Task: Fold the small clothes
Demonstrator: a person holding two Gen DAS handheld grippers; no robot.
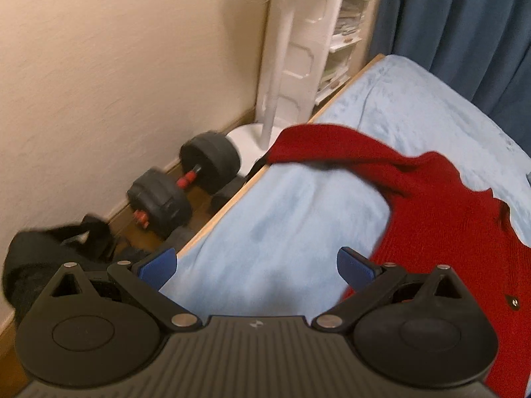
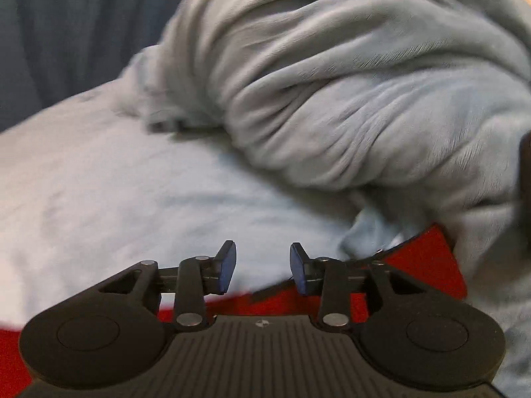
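A red knitted sweater (image 1: 441, 219) lies spread on the light blue bed sheet (image 1: 292, 212), one sleeve (image 1: 318, 142) reaching to the bed's left edge. My left gripper (image 1: 257, 265) is open wide and empty, hovering over the sheet just left of the sweater's body. In the right wrist view the sweater's red edge (image 2: 421, 262) shows under and right of my right gripper (image 2: 262, 265), which is open and empty above the sheet (image 2: 132, 199).
A bunched pale blue blanket (image 2: 348, 93) rises ahead of the right gripper. Left of the bed's wooden edge (image 1: 229, 205) are a black dumbbell (image 1: 186, 182), a white fan base (image 1: 252, 139), a dark bag (image 1: 39, 265) and a white shelf (image 1: 335, 33). Dark blue curtains (image 1: 464, 26) hang behind.
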